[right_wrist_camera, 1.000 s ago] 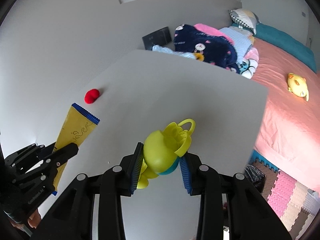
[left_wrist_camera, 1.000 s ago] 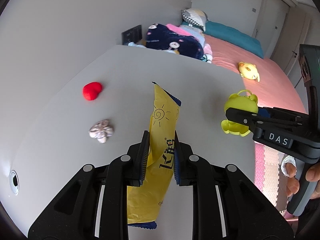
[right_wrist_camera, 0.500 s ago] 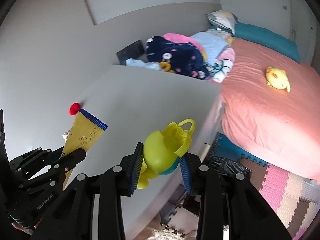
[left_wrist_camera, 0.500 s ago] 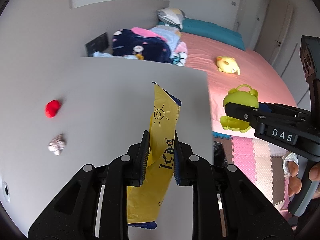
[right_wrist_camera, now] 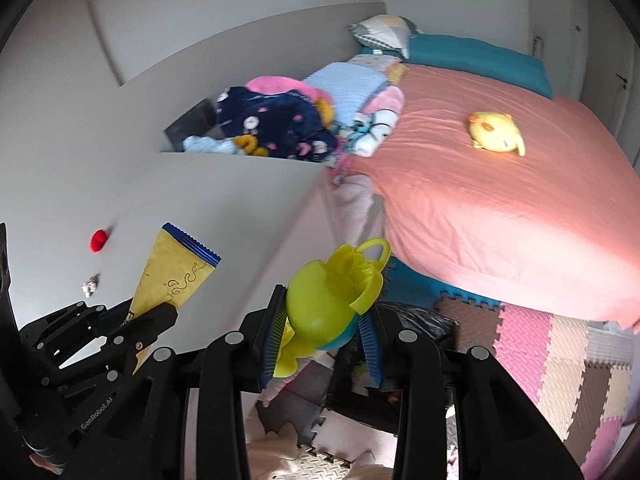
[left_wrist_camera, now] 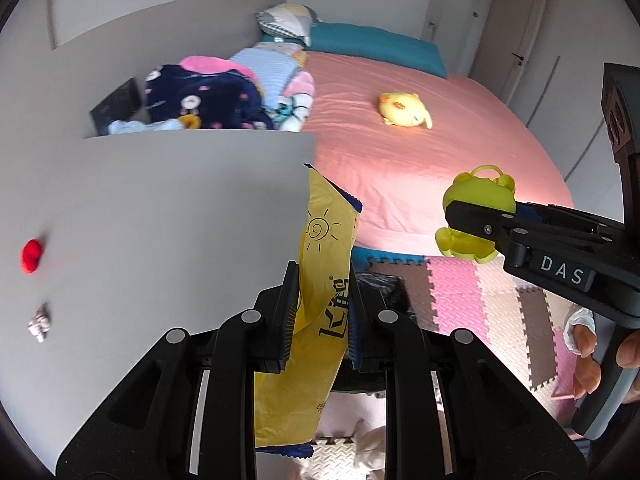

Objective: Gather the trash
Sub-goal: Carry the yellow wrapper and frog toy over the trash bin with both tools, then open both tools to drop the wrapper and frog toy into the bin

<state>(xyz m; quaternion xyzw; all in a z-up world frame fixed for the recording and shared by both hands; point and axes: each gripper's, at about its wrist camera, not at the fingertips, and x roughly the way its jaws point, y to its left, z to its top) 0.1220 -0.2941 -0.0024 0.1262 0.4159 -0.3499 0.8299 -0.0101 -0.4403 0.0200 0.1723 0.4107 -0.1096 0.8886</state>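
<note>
My left gripper (left_wrist_camera: 320,300) is shut on a yellow snack wrapper (left_wrist_camera: 320,280) with blue ends, held upright past the white table's right edge (left_wrist_camera: 160,220). My right gripper (right_wrist_camera: 324,320) is shut on a lime-green plastic frog toy (right_wrist_camera: 332,292), carried over the floor beside the table. Each gripper shows in the other's view: the right gripper (left_wrist_camera: 472,220) with the frog toy (left_wrist_camera: 480,196), the left gripper (right_wrist_camera: 152,316) with the wrapper (right_wrist_camera: 172,272). A red lump (left_wrist_camera: 31,255) and a crumpled paper wad (left_wrist_camera: 40,324) lie on the table at the left. A black bag-lined bin (right_wrist_camera: 412,320) sits below on the floor.
A bed with a pink sheet (left_wrist_camera: 420,152) fills the right, with a yellow plush (left_wrist_camera: 402,110) on it and a pile of blankets and clothes (left_wrist_camera: 216,96) at its head. Coloured foam mats (left_wrist_camera: 460,296) cover the floor. A hand (left_wrist_camera: 592,352) grips the right handle.
Both grippers have swung right, off the table and toward the floor beside the bed, keeping their loads. The red lump and paper wad have slid to the left edge of the views.
</note>
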